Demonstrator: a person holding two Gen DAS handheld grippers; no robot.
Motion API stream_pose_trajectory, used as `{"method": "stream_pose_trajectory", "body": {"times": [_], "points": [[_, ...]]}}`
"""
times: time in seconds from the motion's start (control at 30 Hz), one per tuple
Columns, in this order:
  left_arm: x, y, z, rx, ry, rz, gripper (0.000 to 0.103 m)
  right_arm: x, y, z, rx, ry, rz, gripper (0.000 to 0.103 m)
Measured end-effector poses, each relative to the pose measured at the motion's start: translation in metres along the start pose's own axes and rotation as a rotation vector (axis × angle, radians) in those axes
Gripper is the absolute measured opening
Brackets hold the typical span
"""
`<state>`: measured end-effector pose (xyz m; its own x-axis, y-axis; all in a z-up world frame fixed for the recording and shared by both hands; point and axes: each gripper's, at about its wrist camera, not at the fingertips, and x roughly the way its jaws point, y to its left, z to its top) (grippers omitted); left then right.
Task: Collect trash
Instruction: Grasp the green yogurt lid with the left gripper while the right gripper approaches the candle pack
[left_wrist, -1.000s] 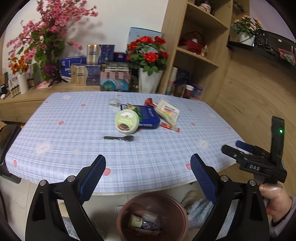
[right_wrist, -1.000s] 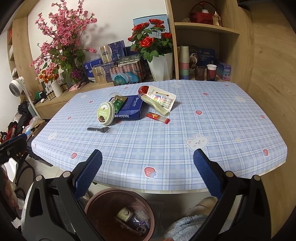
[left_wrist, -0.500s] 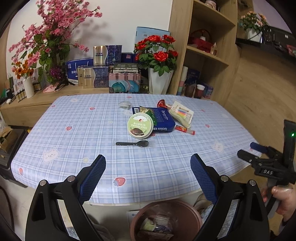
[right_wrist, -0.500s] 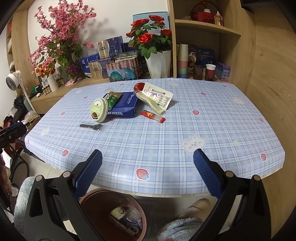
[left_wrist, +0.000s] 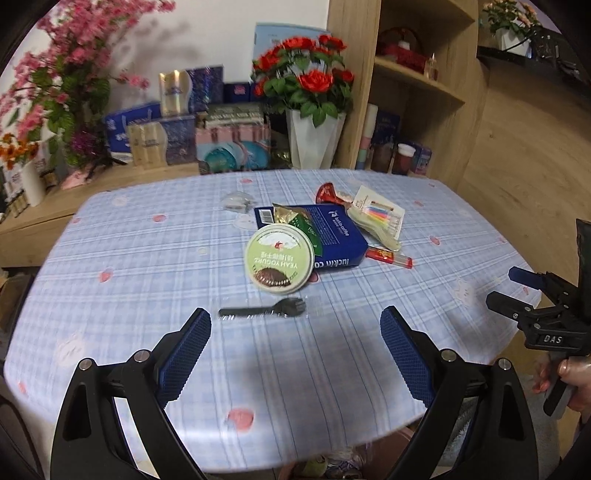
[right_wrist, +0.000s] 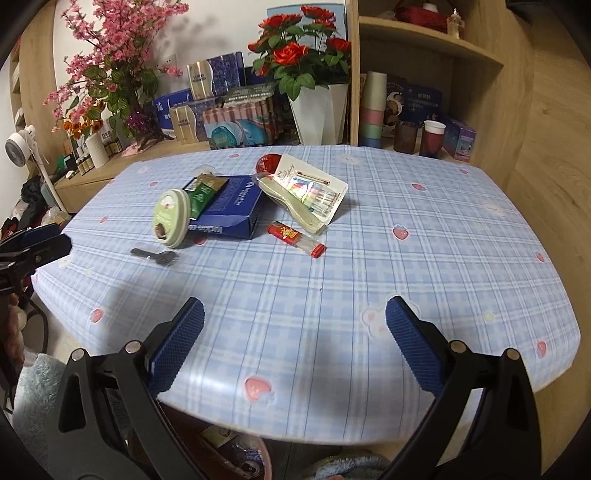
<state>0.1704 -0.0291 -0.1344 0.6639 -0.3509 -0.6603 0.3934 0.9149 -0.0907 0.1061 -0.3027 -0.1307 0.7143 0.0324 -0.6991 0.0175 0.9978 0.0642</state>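
Now the trash sits closer in both views than a second ago: the yogurt lid (left_wrist: 279, 257) leaning on the blue coffee box (left_wrist: 325, 236), the black plastic spoon (left_wrist: 263, 310) nearer the tabletop's (left_wrist: 147, 266) near edge, the candle pack (right_wrist: 306, 192) and red tube (right_wrist: 297, 239) beyond. Both tools have come forward over that edge; the left tool (left_wrist: 295, 354) and right tool (right_wrist: 294, 343) hold nothing, fingers wide apart. The bin (right_wrist: 236, 456) (mostly hidden below the edge) waits underneath. Likely the spoon goes first.
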Motion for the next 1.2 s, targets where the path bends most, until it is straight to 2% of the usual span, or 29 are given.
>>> {"method": "stream_pose_trajectory", "body": {"times": [0.3,0.4,0.47,0.6,0.77,0.83,0.87,0.93,0.97,1.07,1.13,1.2], "points": [[0.107,0.02,0.033,0.029,0.116,-0.033,0.091,0.071,-0.004,0.034,-0.051,0.072,0.03,0.097],[0.131,0.025,0.041,0.029,0.15,-0.076,0.091,0.09,-0.003,0.045,-0.072,0.089,0.039,0.097],[0.144,0.027,0.045,0.042,0.166,-0.099,0.092,0.099,-0.002,0.052,-0.083,0.094,0.05,0.097],[0.161,0.027,0.046,0.078,0.196,-0.083,0.092,0.114,-0.001,0.063,-0.105,0.104,0.067,0.097],[0.172,0.035,0.044,0.054,0.226,-0.109,0.092,0.127,0.0,0.074,-0.149,0.1,0.076,0.096],[0.171,0.035,0.043,0.056,0.227,-0.128,0.085,0.131,0.0,0.079,-0.173,0.098,0.073,0.095],[0.169,0.035,0.043,0.063,0.22,-0.115,0.084,0.134,0.001,0.082,-0.183,0.096,0.076,0.092],[0.165,0.035,0.042,0.074,0.202,-0.098,0.084,0.141,0.0,0.087,-0.203,0.103,0.08,0.076],[0.162,0.036,0.042,0.07,0.195,-0.104,0.083,0.145,0.0,0.089,-0.211,0.109,0.074,0.075],[0.153,0.04,0.043,0.056,0.172,-0.105,0.083,0.16,0.003,0.094,-0.262,0.126,0.039,0.062],[0.145,0.042,0.044,0.041,0.152,-0.101,0.083,0.171,0.006,0.096,-0.298,0.147,0.008,0.05],[0.138,0.045,0.047,0.025,0.132,-0.101,0.082,0.182,0.008,0.097,-0.316,0.158,-0.018,0.048]]}}
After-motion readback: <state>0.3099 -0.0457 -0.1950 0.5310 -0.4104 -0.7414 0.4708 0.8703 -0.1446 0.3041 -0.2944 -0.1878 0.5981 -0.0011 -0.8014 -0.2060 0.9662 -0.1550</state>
